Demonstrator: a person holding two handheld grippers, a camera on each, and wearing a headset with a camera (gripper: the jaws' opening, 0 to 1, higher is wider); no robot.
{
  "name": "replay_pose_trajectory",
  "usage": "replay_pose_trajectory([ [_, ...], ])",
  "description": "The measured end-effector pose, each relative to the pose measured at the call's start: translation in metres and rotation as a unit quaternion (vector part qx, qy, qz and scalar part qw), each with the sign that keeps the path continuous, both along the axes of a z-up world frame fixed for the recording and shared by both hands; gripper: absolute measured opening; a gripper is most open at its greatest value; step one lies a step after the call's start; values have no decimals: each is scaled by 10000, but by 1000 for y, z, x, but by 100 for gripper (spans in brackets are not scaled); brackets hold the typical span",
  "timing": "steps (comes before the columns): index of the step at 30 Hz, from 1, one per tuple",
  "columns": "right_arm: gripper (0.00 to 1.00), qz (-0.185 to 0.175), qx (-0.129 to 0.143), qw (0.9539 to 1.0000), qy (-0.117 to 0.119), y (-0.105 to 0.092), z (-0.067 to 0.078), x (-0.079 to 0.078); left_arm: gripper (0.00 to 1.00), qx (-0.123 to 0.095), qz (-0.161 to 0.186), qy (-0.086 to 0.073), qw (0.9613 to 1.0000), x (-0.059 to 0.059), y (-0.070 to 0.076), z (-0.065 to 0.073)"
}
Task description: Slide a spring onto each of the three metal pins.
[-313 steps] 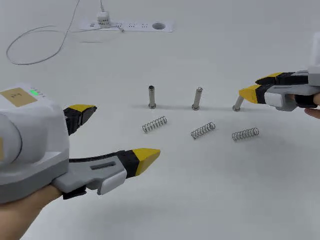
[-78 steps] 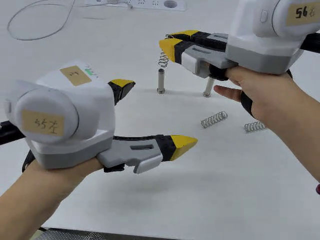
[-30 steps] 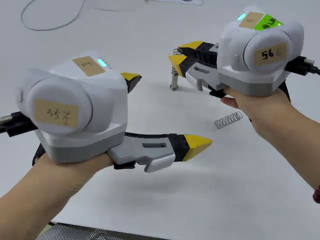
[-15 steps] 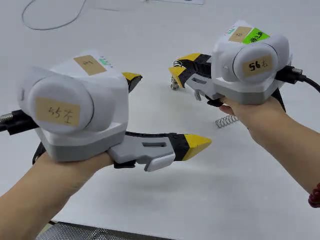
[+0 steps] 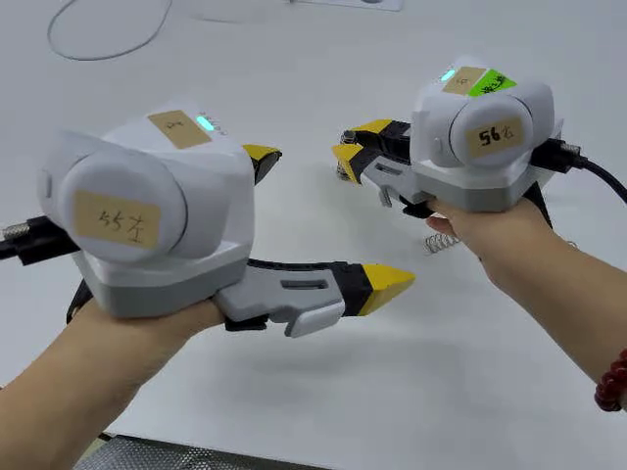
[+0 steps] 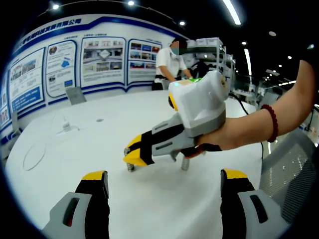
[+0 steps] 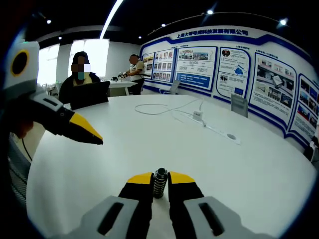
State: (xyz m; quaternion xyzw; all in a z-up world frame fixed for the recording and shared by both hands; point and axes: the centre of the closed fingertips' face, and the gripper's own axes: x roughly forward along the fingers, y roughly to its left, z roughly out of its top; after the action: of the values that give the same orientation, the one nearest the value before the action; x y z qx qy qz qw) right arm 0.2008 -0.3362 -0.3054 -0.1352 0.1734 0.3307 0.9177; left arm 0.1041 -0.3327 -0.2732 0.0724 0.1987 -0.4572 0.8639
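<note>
My right gripper (image 5: 355, 140) is shut on a small coil spring (image 7: 159, 182), which stands upright between its yellow tips. It hovers at the left metal pin (image 6: 130, 167), whose base peeks out under the tips; a second pin (image 6: 185, 164) stands beside it under the hand. In the left gripper view the right gripper (image 6: 133, 152) comes in from the right. One loose spring (image 5: 443, 242) lies on the white table by the right wrist. My left gripper (image 5: 328, 217) is open and holds nothing, nearer to me and to the left.
A white cable (image 5: 98, 44) loops at the table's far left, and a power strip (image 7: 215, 130) lies farther back. The table's near edge (image 5: 147, 446) runs below my left hand. People (image 7: 79, 74) sit and stand beyond the table.
My right gripper has sunk lower with the spring, so that less of the left pin shows beneath it. The left gripper has stayed where it was, still open.
</note>
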Motion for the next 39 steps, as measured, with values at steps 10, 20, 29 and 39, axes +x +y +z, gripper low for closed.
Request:
replay_pose_trajectory([
  [10, 18, -79, 131, 9998, 92, 0, 2, -1, 94, 4, 10, 37, 10000, -1, 0, -2],
  [20, 23, -100, 401, 9991, 25, 0, 25, -7, 94, 34, -11, 58, 10000, -3, -1, -4],
  [29, 30, -214, 392, 9990, 10, -13, 38, -13, 94, 47, -12, 77, 10000, -2, -2, -4],
  [39, 44, -436, 435, 9980, 136, -34, 47, -23, 92, 148, -77, 47, 9998, -3, -6, -3],
])
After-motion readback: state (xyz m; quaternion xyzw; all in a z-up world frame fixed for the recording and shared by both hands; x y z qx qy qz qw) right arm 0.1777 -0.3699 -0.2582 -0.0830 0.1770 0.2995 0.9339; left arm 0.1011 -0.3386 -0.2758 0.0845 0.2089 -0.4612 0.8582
